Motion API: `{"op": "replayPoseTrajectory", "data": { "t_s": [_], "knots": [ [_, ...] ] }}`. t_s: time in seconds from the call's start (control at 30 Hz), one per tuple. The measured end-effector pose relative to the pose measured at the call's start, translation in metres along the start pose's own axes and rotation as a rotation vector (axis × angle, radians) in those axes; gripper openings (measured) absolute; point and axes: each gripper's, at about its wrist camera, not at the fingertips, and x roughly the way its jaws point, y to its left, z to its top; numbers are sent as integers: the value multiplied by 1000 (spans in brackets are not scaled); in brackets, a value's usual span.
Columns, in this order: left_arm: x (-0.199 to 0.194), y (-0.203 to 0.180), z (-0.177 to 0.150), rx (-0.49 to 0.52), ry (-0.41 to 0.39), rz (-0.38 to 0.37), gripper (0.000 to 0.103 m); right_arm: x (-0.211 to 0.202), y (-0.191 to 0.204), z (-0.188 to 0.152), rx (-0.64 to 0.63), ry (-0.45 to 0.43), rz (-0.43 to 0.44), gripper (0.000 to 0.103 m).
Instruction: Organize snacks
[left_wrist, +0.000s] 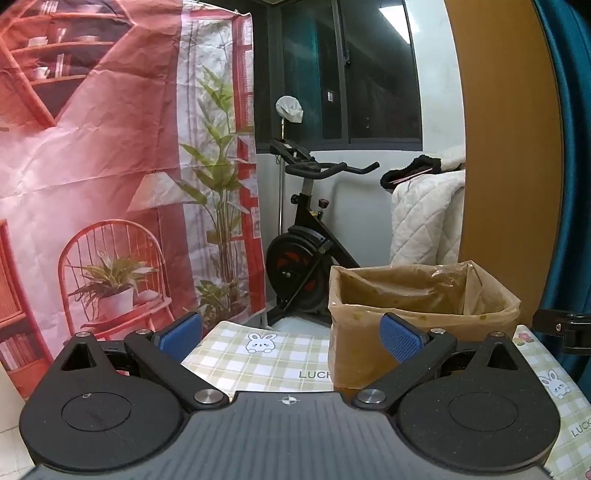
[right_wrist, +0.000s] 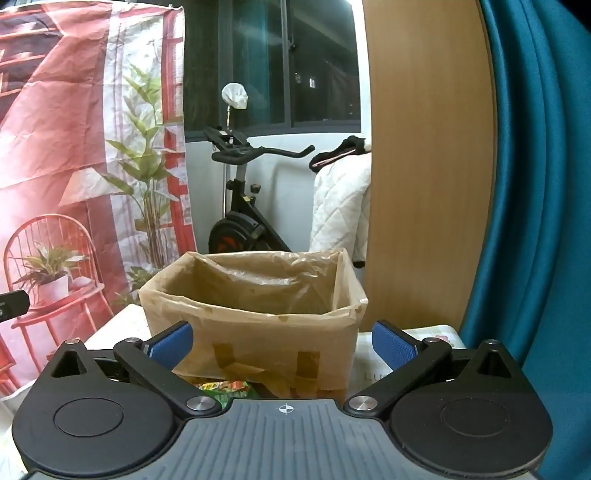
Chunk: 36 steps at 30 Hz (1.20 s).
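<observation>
Brown lined box (right_wrist: 255, 317) stood dead ahead of my right tool (right_wrist: 282, 349), nearer than left tool (left_wrist: 291, 338); snack packet (right_wrist: 225, 387) lay just below; both tools spread wide, empty.

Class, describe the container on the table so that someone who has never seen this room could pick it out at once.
Start at the table with the green checked bunny tablecloth. On it, in front of the exercise bike, stands an open-topped rectangular box. Unlike anything nearby, it is lined and wrapped in translucent brownish plastic folded over its rim, with tape strips on its front.
</observation>
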Motion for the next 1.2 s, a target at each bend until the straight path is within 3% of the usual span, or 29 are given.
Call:
{"op": "replayPoseTrajectory", "data": {
  "t_s": [1.2],
  "knots": [
    [-5,-1,3,-4,-5,-5,103,-5,1,5,-7,-11,0,102]
  ]
}}
